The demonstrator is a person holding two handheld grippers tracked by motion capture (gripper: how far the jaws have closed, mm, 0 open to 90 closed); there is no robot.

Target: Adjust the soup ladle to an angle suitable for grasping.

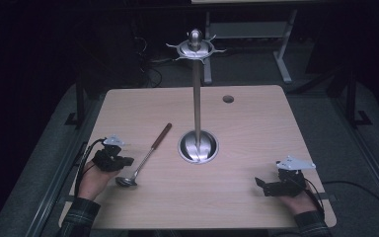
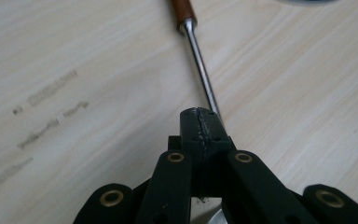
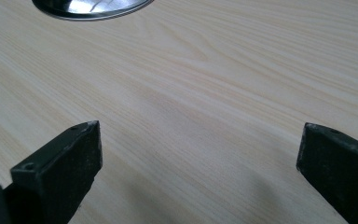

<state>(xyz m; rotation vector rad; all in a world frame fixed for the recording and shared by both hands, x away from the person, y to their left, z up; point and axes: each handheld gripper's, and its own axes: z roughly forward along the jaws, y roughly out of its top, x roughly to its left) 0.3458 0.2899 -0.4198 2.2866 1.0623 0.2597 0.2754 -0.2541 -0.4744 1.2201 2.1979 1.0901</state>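
Note:
A ladle (image 1: pixel 145 155) with a brown wooden handle and a steel shaft lies slantwise on the wooden table (image 1: pixel 256 128), its bowl toward the front left. My left gripper (image 1: pixel 128 161) sits just left of the shaft near the bowl, jaws shut. In the left gripper view the closed tips (image 2: pixel 200 119) lie over the ladle's shaft (image 2: pixel 200 60), which runs out from behind them; nothing shows in the seam between them. My right gripper (image 1: pixel 259 185) rests at the front right, open. Its jaws (image 3: pixel 200 144) stand wide apart over bare wood.
A tall steel utensil stand (image 1: pixel 196 89) with a round base (image 1: pixel 198 146) and a hooked crown rises at the table's middle; the base's rim (image 3: pixel 91 7) shows in the right gripper view. A cable hole (image 1: pixel 228 98) lies at the back. Dark floor surrounds the table.

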